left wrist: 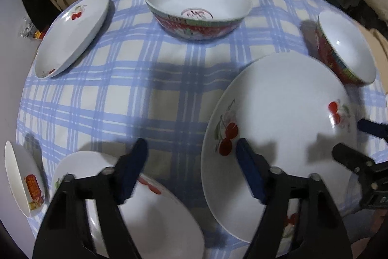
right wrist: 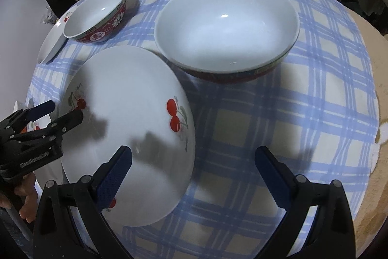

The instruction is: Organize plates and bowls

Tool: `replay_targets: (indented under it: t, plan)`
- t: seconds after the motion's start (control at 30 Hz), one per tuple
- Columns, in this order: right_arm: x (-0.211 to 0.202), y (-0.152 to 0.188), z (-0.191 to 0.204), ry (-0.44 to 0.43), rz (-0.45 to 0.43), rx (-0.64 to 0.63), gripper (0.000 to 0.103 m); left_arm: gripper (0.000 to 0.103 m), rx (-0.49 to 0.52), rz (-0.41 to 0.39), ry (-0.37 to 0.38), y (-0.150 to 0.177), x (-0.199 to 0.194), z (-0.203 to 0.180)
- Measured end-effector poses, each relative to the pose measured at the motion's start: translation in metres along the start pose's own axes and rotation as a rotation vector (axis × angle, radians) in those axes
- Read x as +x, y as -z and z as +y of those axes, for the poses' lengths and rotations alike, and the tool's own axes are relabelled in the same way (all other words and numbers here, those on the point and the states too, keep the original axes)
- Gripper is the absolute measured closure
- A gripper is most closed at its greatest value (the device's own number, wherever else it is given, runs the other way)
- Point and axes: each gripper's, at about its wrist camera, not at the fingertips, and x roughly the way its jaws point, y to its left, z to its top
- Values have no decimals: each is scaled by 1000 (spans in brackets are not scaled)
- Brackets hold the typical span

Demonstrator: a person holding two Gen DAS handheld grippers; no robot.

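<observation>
Both grippers point steeply down over a round table under a blue-and-cream checked tablecloth (left wrist: 155, 94). The left gripper (left wrist: 191, 152) has its jaws apart with nothing pressed between them; one finger hangs over the left rim of the large cherry-print plate (left wrist: 278, 118), the other over the cloth between that plate and a second cherry-print plate (left wrist: 150, 215) at the near left edge. The right gripper (right wrist: 194, 159) is likewise spread wide and empty, one finger above the same large plate (right wrist: 126, 118), the other over bare cloth. A third cherry plate (left wrist: 72, 35) lies at the far left. Three red-patterned bowls are present: one at the far centre (left wrist: 197, 9), one beside the large plate on the right (left wrist: 344, 50), which fills the right wrist view (right wrist: 228, 30), and a smaller white bowl with a red label (left wrist: 21, 179) at the near left edge. In my judgement all items are glazed ceramic: rigid, moderately heavy, smooth and slippery, and liable to chip or shatter if knocked or dropped. The plates lie low on soft cloth, so the rim is the only practical purchase, one finger under the lip and one above. Bowls are best pinched across the wall at the rim.
</observation>
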Motion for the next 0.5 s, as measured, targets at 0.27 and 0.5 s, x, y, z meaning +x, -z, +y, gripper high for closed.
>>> replay_targets:
  t: [0.27, 0.5]
  plan:
    - [0, -2, 6, 21, 0, -27, 38, 74, 22, 18, 120, -4, -2, -8]
    - [7, -4, 5, -72, 28, 4, 82, 73, 14, 34, 160, -11, 2, -11]
